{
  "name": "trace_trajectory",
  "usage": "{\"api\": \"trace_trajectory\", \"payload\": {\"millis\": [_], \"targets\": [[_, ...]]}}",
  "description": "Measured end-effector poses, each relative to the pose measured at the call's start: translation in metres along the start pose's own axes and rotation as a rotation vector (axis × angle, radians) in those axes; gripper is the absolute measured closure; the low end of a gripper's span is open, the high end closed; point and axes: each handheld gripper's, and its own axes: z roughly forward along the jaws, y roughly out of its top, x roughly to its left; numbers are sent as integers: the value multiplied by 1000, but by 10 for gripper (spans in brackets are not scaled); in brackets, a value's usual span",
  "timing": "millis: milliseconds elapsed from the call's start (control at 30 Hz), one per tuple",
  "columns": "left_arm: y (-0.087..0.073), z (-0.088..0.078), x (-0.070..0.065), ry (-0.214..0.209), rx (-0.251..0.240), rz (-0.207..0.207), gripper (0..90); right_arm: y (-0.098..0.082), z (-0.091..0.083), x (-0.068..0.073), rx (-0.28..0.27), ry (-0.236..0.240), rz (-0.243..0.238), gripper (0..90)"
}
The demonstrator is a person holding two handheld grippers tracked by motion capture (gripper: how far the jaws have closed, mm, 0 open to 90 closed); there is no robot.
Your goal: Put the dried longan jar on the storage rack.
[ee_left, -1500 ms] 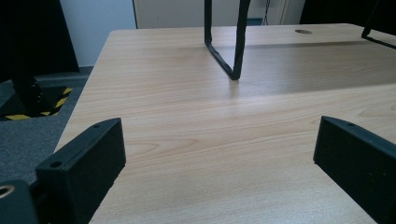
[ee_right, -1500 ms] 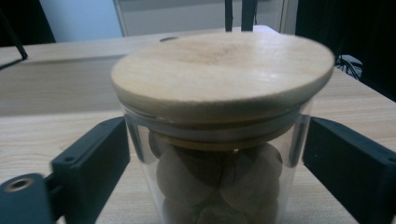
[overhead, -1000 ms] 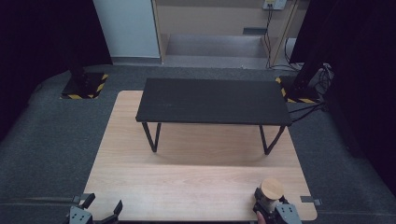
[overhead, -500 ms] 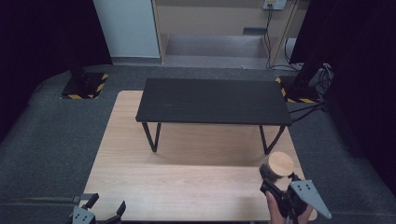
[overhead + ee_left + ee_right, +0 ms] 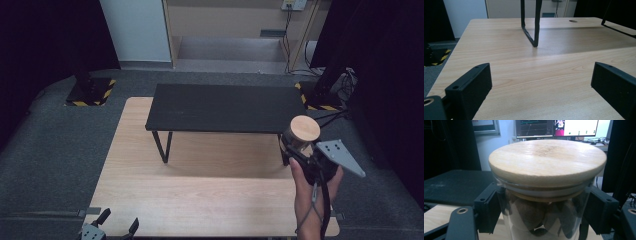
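Observation:
A glass jar with a round wooden lid [image 5: 305,128] [image 5: 547,162] holds several brown lumps. My right gripper [image 5: 299,151] [image 5: 544,211] is shut on the jar's glass body, one jaw on each side, and carries it in the air by the right end of the black shelf [image 5: 225,107]. A hand [image 5: 309,205] grasps that gripper from below. My left gripper [image 5: 117,225] [image 5: 541,82] rests low at the wooden table's near left edge, open, with bare tabletop between its jaws.
The black shelf stands on thin metal legs [image 5: 162,146] [image 5: 530,25] on the light wooden table [image 5: 200,200]. Dark carpet surrounds the table. Black stands with yellow-striped bases [image 5: 90,90] sit at the far left and far right, with cables at the right.
My right gripper has risen with the jar from the table's near right edge, going up and away toward the shelf's right end. The left gripper has stayed put.

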Motion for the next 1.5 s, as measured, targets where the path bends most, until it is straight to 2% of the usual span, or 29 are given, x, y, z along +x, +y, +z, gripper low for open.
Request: {"api": "trace_trajectory", "payload": {"millis": [100, 467, 767, 1067, 1200, 1500], "targets": [[-1, -1, 0, -1, -1, -3, 20, 9, 16, -2, 3, -1, -19, 251], [-2, -4, 0, 6, -3, -12, 21, 30, 74, -10, 27, -9, -32, 251], [-2, -4, 1, 9, -3, -12, 21, 31, 108, -15, 81, -24, -46, 251], [-1, -4, 1, 13, 1, -10, 22, 17, 123, -27, 124, -63, -23, 252], [-1, -3, 1, 10, 3, -9, 23, 13, 126, -32, 145, -62, -18, 253], [0, -2, -1, 3, 8, -4, 24, 9, 126, -36, 136, -50, -11, 253]]}}
